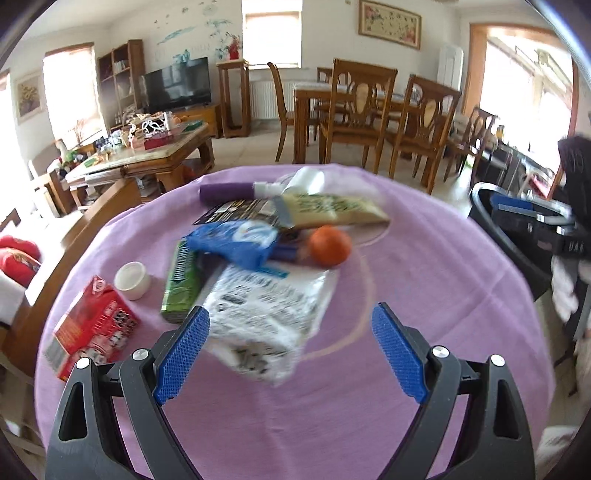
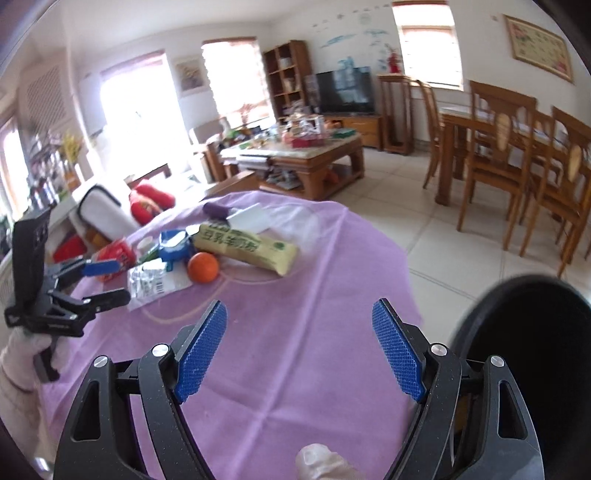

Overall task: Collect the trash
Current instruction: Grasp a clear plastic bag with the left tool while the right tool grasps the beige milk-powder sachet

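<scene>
Left gripper [image 1: 290, 328]: black plastic frame, triangular cut-outs in outer arms, silver screw heads at pivots, fingers [image 1: 183, 350] faced with blue cross-hatched pads. Right gripper [image 2: 299, 330] — same build, same blue pads, black speckled frame. Person's hand [image 2: 18, 365] wore pale pink fuzzy glove; gloved fingertip [image 2: 317, 461] showed at bottom edge of right wrist view.

Daylight pours through bright windows [image 2: 129, 110] into a white-walled living room with a pale tiled floor [image 2: 417, 206]. A cluttered low wooden coffee table [image 2: 317, 158] stands before a dark flat television [image 2: 345, 92] and tall wooden shelving [image 2: 286, 74]. High-backed wooden dining chairs [image 1: 356, 114] surround a wooden dining table [image 1: 306, 99] beneath a framed floral picture [image 1: 389, 24].
</scene>
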A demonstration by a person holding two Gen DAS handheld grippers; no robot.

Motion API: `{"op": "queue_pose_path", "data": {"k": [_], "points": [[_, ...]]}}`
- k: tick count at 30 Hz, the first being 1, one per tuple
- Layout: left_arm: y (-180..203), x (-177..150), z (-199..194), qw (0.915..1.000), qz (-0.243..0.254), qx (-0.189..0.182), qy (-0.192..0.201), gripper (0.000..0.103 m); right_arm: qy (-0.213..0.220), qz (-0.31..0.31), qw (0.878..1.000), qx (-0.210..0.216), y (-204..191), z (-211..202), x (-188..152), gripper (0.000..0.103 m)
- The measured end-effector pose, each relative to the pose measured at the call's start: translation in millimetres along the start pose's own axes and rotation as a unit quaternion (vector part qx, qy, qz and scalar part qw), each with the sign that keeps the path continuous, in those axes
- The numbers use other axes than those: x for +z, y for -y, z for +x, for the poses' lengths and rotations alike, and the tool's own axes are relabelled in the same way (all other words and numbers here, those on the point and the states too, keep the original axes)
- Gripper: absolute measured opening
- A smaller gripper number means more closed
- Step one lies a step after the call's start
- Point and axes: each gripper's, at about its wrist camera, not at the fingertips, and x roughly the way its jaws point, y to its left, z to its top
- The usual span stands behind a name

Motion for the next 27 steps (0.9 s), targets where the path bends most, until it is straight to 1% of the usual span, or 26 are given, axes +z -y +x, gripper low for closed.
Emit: {"op": "queue_pose_path", "data": {"k": [5,8,13,16,20,21,22,23,24,26,27], "points": [[-12.8,-2.5,16.4,0.9983,0.048,-0.013,-0.03,0.089,-0.029,-0.063,0.998,0.004,-22.9,43.7,23.3,0.08],[-13.2,-3.1,29.1,0.9962,0.075,-0.004,-0.045,0.089,-0.041,-0.101,0.994,0.004,-36.1,71.7,38.2,0.08],[-17.7,-3.3,38.6,0.9952,0.083,-0.009,-0.052,0.089,-0.059,-0.163,0.985,-0.008,-52.8,122.3,53.5,0.08],[-16.4,-4.4,42.6,0.9948,0.084,-0.01,-0.055,0.089,-0.069,-0.186,0.98,-0.01,-59.5,146.6,56.4,0.08],[-19.7,-3.8,37.7,0.9953,0.074,-0.035,-0.051,0.088,-0.089,-0.195,0.977,0.002,-62.6,171.8,59.1,0.079],[-19.7,-3.7,37.1,0.9954,0.072,-0.038,-0.051,0.083,-0.097,-0.196,0.976,0.006,-63.0,176.3,60.0,0.074],[-20.0,-3.3,37.2,0.9954,0.071,-0.04,-0.05,0.077,-0.098,-0.199,0.975,0.006,-63.8,178.9,61.3,0.072],[-20.5,-2.3,38.1,0.9954,0.069,-0.043,-0.051,0.069,-0.099,-0.199,0.975,0.008,-64.1,180.6,62.7,0.071],[-21.0,-2.1,38.7,0.9953,0.068,-0.045,-0.052,0.069,-0.1,-0.198,0.975,0.011,-63.8,182.3,64.4,0.068],[-21.7,-2.0,38.2,0.9953,0.067,-0.045,-0.052,0.069,-0.101,-0.194,0.976,0.011,-63.1,185.3,66.8,0.067],[-22.0,-1.7,38.1,0.9954,0.067,-0.046,-0.051,0.069,-0.101,-0.192,0.976,0.011,-62.5,185.4,67.3,0.065]]}}
